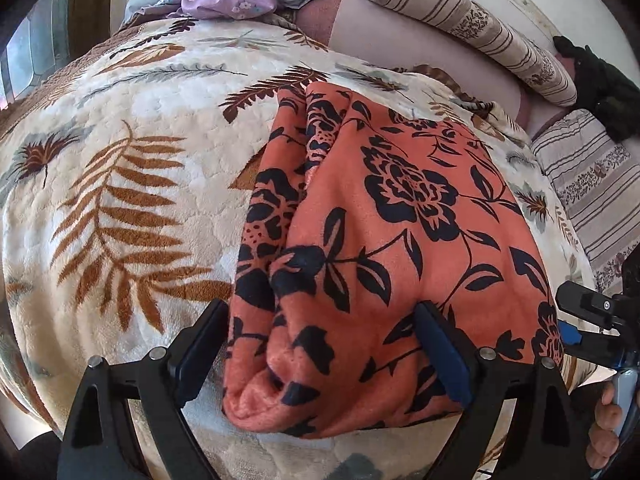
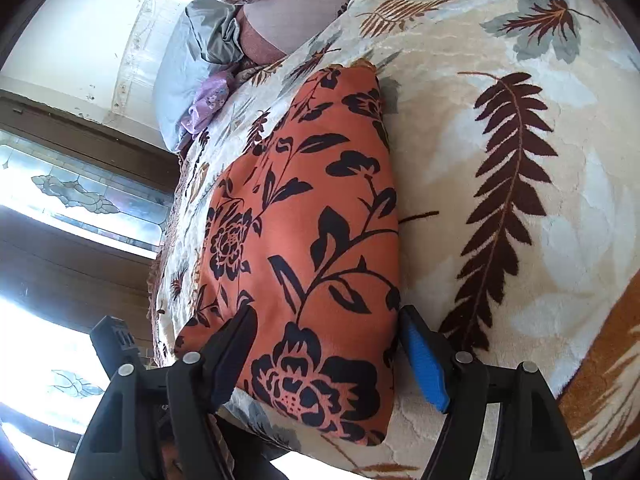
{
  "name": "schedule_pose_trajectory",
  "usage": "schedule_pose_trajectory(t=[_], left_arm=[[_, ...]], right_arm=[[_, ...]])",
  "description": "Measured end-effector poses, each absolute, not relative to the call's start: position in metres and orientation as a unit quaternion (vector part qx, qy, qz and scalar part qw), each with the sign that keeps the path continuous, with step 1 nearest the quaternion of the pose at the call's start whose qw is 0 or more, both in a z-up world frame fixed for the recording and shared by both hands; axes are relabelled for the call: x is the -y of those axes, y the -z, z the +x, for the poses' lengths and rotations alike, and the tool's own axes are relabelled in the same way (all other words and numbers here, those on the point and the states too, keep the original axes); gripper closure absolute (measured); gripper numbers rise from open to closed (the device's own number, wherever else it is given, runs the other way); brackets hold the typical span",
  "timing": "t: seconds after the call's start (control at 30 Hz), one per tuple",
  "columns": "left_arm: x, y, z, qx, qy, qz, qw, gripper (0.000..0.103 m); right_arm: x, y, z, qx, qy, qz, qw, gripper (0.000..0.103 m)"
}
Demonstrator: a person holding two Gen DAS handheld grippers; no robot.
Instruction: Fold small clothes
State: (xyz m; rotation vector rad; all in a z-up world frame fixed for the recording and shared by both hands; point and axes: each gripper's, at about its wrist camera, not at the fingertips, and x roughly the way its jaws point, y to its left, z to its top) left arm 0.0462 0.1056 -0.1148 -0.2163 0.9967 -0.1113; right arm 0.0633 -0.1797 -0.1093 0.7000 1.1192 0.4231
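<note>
Orange fleece with black flowers, the folded garment (image 1: pixel 384 248), lies on the cream leaf-patterned blanket (image 1: pixel 120 200) that covers the bed. Your left gripper (image 1: pixel 324 360) points steeply down over its near end; its jaws stand apart, the garment's folded edge lies between them, and the pads do not squeeze it. Your right gripper (image 2: pixel 328 356) also tilts down, jaws wide apart astride the garment's near corner, with the blue pad (image 2: pixel 424 364) just beside the cloth edge. Striped pillows (image 1: pixel 472 24) lie well apart, behind the garment.
</note>
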Motion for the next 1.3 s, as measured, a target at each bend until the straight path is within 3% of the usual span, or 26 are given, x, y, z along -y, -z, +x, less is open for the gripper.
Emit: schedule_pose_trajectory(t=[0.07, 0.1, 0.13, 0.17, 0.33, 0.53, 0.57, 0.67, 0.87, 1.3], left_arm=[[-0.103, 0.115, 0.045, -0.476, 0.052, -0.100, 0.872, 0.009], [-0.103, 0.116, 0.045, -0.477, 0.052, -0.102, 0.872, 0.009], [-0.103, 0.116, 0.044, -0.477, 0.053, -0.103, 0.871, 0.009], [-0.102, 0.117, 0.044, -0.477, 0.053, -0.101, 0.872, 0.009], [-0.106, 0.114, 0.043, -0.473, 0.051, -0.105, 0.873, 0.010], [-0.117, 0.069, 0.018, -0.348, 0.051, -0.126, 0.928, 0.010], [-0.112, 0.074, 0.020, -0.359, 0.055, -0.113, 0.925, 0.010], [-0.093, 0.123, 0.045, -0.494, 0.047, -0.047, 0.867, 0.008], [-0.107, 0.118, 0.047, -0.483, 0.052, -0.096, 0.869, 0.008], [-0.102, 0.118, 0.042, -0.481, 0.052, -0.089, 0.870, 0.008]], right_arm=[[0.177, 0.111, 0.062, -0.520, -0.204, 0.313, 0.768, 0.027], [0.174, 0.112, 0.061, -0.525, -0.205, 0.293, 0.772, 0.033], [0.171, 0.114, 0.060, -0.535, -0.197, 0.262, 0.778, 0.051], [0.168, 0.118, 0.060, -0.544, -0.193, 0.244, 0.779, 0.055], [0.164, 0.121, 0.061, -0.548, -0.188, 0.226, 0.783, 0.060], [0.164, 0.124, 0.061, -0.546, -0.188, 0.228, 0.784, 0.059], [0.168, 0.127, 0.061, -0.545, -0.191, 0.243, 0.780, 0.058], [0.174, 0.132, 0.063, -0.543, -0.200, 0.287, 0.764, 0.049], [0.171, 0.124, 0.066, -0.552, -0.194, 0.282, 0.760, 0.037], [0.175, 0.116, 0.069, -0.556, -0.183, 0.267, 0.766, 0.036]])
